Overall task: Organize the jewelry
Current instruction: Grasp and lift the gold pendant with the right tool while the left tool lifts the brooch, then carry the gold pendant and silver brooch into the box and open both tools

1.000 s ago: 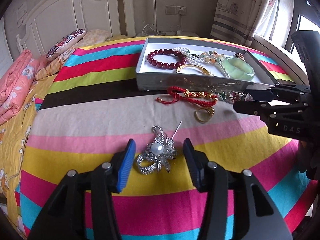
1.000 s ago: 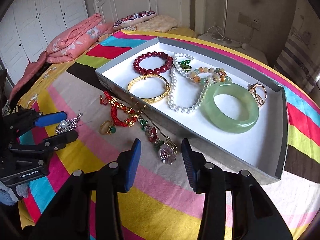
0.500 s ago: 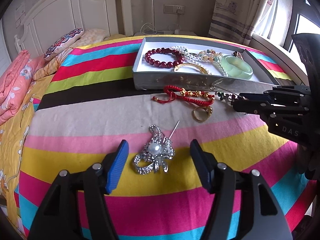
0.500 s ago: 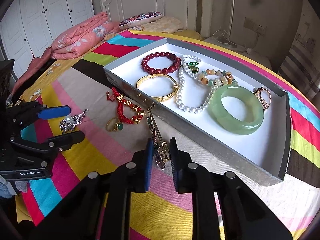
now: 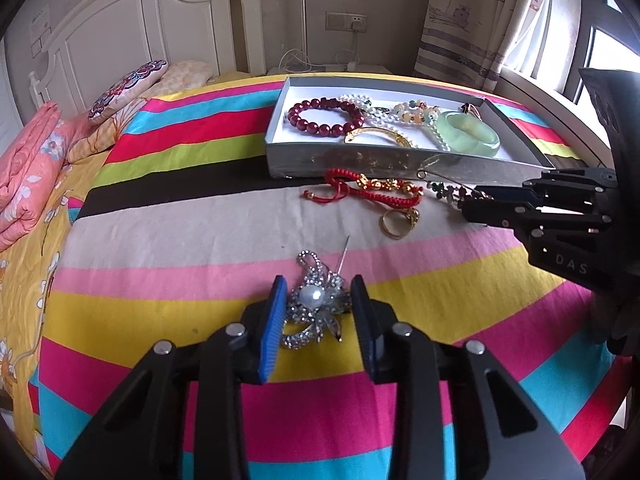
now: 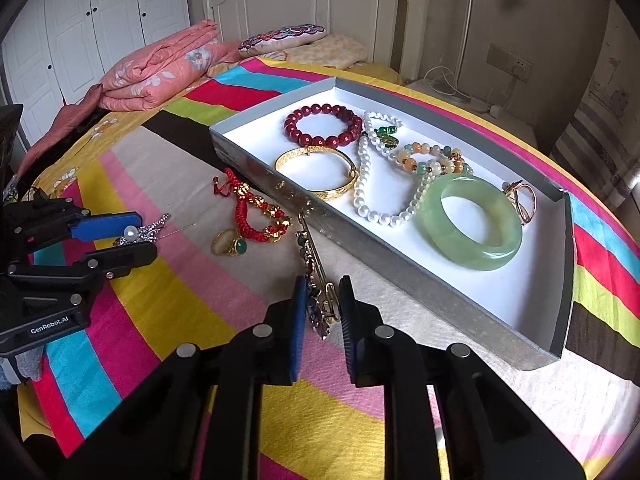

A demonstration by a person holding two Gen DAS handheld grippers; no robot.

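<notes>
A silver brooch [image 5: 312, 296] with a pearl centre lies on the striped bedspread, and my left gripper [image 5: 318, 308] is shut on it, blue pads against its sides. In the right wrist view the left gripper [image 6: 136, 236] shows the pearl between its fingers. My right gripper [image 6: 323, 312] is shut on the lower end of a gold pin [image 6: 310, 248] strung with dark beads, just in front of the grey jewelry box [image 6: 360, 248]. A red cord bracelet [image 6: 256, 216] and a gold ring [image 6: 230, 242] with a green stone lie between the two grippers.
The box holds a red bead bracelet [image 6: 320, 124], a gold bangle [image 6: 320, 176], a pearl string [image 6: 362, 184], a jade bangle [image 6: 472, 220] and other pieces. Folded pink bedding [image 6: 160, 68] and a pillow [image 6: 280, 36] lie by the headboard. The bed edge curves close on the right.
My left gripper's fingers have closed in from wide apart onto the brooch. My right gripper shut on the beaded pin a half second ago and still holds it.
</notes>
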